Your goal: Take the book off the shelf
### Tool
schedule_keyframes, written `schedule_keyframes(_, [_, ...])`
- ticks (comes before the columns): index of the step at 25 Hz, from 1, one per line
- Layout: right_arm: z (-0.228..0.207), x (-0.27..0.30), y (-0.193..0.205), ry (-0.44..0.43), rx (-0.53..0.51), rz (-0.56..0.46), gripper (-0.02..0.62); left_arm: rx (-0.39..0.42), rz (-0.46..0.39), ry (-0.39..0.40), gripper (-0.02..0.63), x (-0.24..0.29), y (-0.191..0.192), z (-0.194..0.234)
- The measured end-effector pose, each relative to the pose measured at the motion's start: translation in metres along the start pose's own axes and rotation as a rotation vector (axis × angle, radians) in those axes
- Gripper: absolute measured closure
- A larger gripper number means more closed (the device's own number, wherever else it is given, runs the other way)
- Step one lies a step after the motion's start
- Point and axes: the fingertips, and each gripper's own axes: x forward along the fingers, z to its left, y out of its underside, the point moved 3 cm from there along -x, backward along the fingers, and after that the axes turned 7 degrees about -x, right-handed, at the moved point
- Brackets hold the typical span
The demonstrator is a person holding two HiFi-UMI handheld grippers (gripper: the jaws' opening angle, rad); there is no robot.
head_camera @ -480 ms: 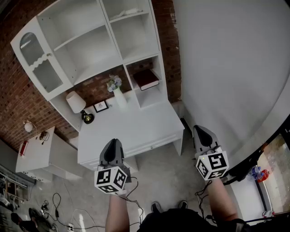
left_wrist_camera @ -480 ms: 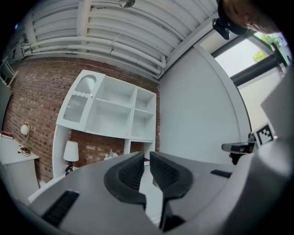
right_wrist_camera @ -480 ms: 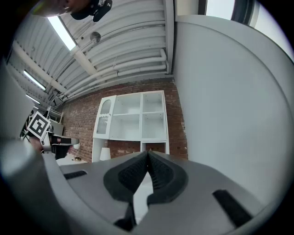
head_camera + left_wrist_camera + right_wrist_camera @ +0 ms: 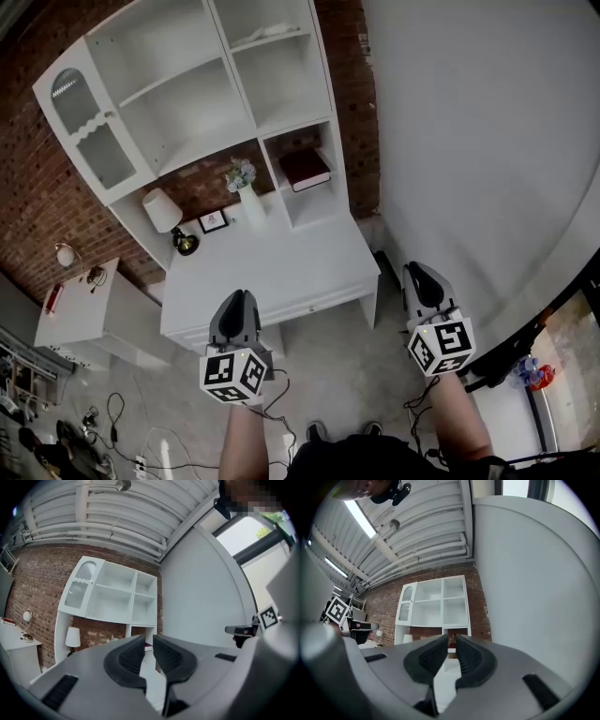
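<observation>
A dark red book (image 4: 305,169) lies flat in the lower right cubby of the white shelf unit (image 4: 187,103), above the white desk (image 4: 281,267). A sliver of the book (image 4: 148,646) peeks between the left jaws, and the book (image 4: 451,645) shows again beyond the right jaws. My left gripper (image 4: 237,305) hovers over the desk's front edge, shut and empty. My right gripper (image 4: 418,274) hangs off the desk's right side near the white wall, also shut with nothing in it. Both are far short of the book.
On the desk stand a white vase with flowers (image 4: 246,192), a small picture frame (image 4: 212,221) and a white lamp (image 4: 167,214). A low white side table (image 4: 84,314) sits at the left. Cables (image 4: 112,422) lie on the floor. A white wall (image 4: 478,141) closes the right.
The view has shifted slightly, so the shelf and desk sit a little to the right in the frame. Both grippers keep nearly the same places and stay shut.
</observation>
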Motion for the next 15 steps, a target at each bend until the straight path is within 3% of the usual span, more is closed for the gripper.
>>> schedule_keyframes(1, [-0.003,0.0,-0.002,-0.002,-0.009,-0.005,0.537,0.011,-0.015,-0.012,0.563,-0.001,-0.002,-0.003])
schedule_keyframes(2, [-0.005,0.0,-0.003,-0.005,-0.018,-0.006,0.478,0.025,-0.03,-0.029,0.514,-0.002,-0.004,-0.006])
schedule_keyframes(3, [-0.008,0.0,-0.003,-0.011,-0.021,-0.006,0.435,0.04,-0.041,-0.046,0.407,-0.002,-0.005,-0.009])
schedule_keyframes(4, [-0.01,0.0,-0.003,-0.018,-0.018,-0.008,0.413,0.053,-0.046,-0.057,0.356,-0.003,-0.006,-0.011])
schedule_keyframes(15, [-0.013,0.019,0.015,-0.063,0.008,-0.007,0.362,0.069,0.004,-0.058,0.336,0.012,0.016,-0.012])
